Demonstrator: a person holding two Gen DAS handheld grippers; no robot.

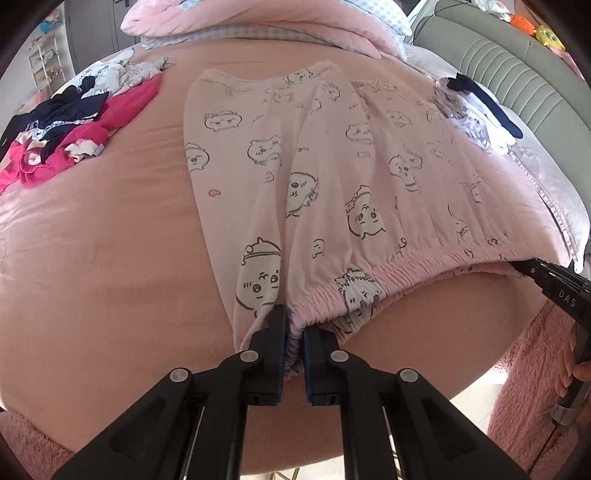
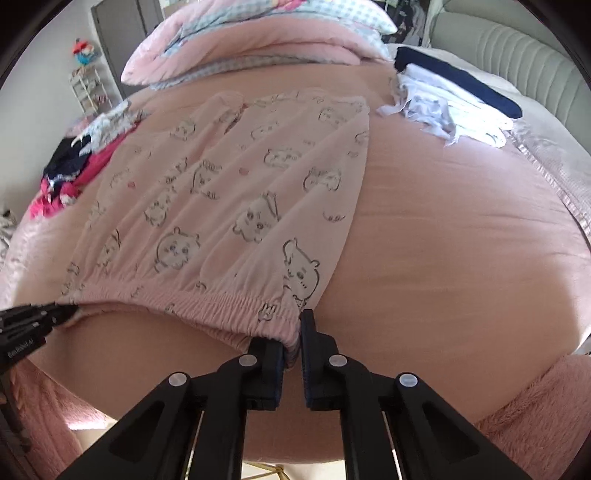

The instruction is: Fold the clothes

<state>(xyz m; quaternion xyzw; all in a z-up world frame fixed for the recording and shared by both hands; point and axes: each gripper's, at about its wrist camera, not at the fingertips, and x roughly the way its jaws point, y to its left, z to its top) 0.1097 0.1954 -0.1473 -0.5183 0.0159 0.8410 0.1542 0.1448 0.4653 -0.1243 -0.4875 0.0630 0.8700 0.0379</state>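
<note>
In the left wrist view, the left claw (image 1: 294,325) pointed steeply down over the near edge of the bed with the pink sheet (image 1: 110,258). Its two black fingers were pressed nearly together, pinching the left end of the gathered elastic waistband of the pale pink pyjama trousers printed with cartoon animals (image 1: 314,166). The trousers lay flat on the bed, legs running away towards the far side, waistband nearest. At the right edge the right claw (image 1: 517,266) gripped the other end of the waistband, with part of a hand (image 1: 580,365) visible on its handle. A heap of magenta, navy and white clothes (image 1: 62,136) lay far left; a stack of folded white and navy clothes (image 1: 476,110) lay far right, near the grey padded headboard (image 1: 517,74). A folded pink and checked quilt (image 1: 258,22) sat at the far end.

In the right wrist view, the right claw (image 2: 293,334) also tilted steeply down, fingers closed on the right end of the waistband, fabric bunched between the pads. The left claw (image 2: 68,310) entered from the left edge, clamped on the waistband's opposite end. The band stretched between them along the near edge of the bed.
</note>
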